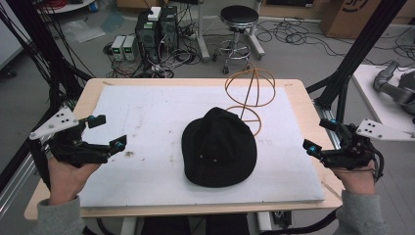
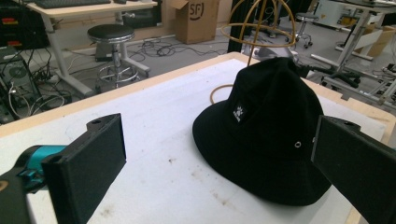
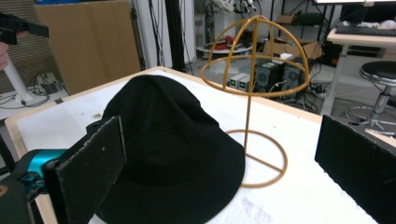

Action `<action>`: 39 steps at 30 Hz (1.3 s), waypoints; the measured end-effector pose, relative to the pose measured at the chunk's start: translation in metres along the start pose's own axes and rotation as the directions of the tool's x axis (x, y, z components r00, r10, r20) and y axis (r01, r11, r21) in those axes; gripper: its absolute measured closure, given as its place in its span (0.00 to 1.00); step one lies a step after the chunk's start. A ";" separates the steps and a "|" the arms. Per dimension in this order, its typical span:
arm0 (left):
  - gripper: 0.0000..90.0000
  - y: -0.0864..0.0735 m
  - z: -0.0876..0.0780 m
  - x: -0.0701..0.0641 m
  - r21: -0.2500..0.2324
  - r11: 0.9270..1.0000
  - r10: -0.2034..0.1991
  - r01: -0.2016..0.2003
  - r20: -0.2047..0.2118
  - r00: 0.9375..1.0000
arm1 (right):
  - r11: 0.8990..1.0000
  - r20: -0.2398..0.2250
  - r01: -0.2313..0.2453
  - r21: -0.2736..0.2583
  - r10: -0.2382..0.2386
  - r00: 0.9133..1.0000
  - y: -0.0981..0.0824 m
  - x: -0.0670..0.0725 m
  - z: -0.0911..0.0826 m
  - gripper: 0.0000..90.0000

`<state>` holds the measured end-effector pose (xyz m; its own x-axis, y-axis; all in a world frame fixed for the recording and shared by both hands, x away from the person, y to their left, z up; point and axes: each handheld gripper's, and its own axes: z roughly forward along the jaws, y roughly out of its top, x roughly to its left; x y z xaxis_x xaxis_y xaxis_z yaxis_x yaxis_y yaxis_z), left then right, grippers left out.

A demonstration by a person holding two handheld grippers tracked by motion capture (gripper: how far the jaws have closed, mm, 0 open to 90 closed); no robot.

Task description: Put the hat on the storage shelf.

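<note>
The black bucket hat lies flat at the frame's centre, between the released left gripper and released right gripper, just before the wire stand.

The bucket hat is seen in plain black, with a small white logo patch and silver eyelets; the wire hat stand is coloured golden-yellow; a white mat, faintly stained, is laid on the pale wood worktop; black fingers with teal fittings are shown.
</note>
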<state>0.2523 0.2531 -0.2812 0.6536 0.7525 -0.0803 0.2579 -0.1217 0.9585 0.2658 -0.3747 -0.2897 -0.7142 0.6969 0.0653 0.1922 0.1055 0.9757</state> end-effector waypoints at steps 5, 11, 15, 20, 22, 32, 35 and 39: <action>0.04 -0.004 -0.009 0.002 -0.009 1.000 -0.010 0.010 -0.004 1.000 | 0.999 -0.023 0.029 0.028 -0.028 0.999 0.002 0.004 0.017 0.02; 0.04 -0.006 -0.017 0.002 -0.007 1.000 -0.009 0.009 -0.011 1.000 | 0.998 -0.049 0.041 0.044 -0.039 0.998 0.004 0.009 0.031 0.02; 0.04 -0.008 -0.019 0.002 -0.004 1.000 -0.012 0.012 -0.015 1.000 | 0.998 -0.068 0.049 0.044 -0.046 0.997 0.007 0.013 0.038 0.02; 0.04 -0.012 -0.018 0.000 0.017 1.000 -0.014 0.014 -0.017 1.000 | 0.995 -0.110 0.066 0.069 -0.058 0.992 0.008 0.018 0.056 0.02; 0.04 -0.013 -0.019 -0.001 0.022 1.000 -0.012 0.012 -0.019 1.000 | 0.994 -0.128 0.078 0.075 -0.068 0.990 0.009 0.019 0.064 0.02; 0.04 -0.018 -0.031 -0.002 0.018 1.000 -0.024 0.025 -0.044 0.999 | 0.989 -0.193 0.107 0.103 -0.086 0.977 0.012 0.025 0.093 0.02; 0.04 -0.019 -0.033 -0.002 0.018 1.000 -0.024 0.025 -0.048 0.999 | 0.987 -0.209 0.123 0.103 -0.099 0.973 0.013 0.027 0.103 0.02; 0.04 -0.022 -0.037 -0.003 0.026 0.999 -0.025 0.027 -0.053 0.998 | 0.984 -0.240 0.140 0.114 -0.109 0.965 0.014 0.032 0.120 0.02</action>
<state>0.2189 0.2774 -0.2916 0.6079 0.7889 -0.0899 0.2937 -0.1182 0.9486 0.3269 -0.2656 -0.2990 -0.8716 0.4902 0.0070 0.1663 0.2822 0.9448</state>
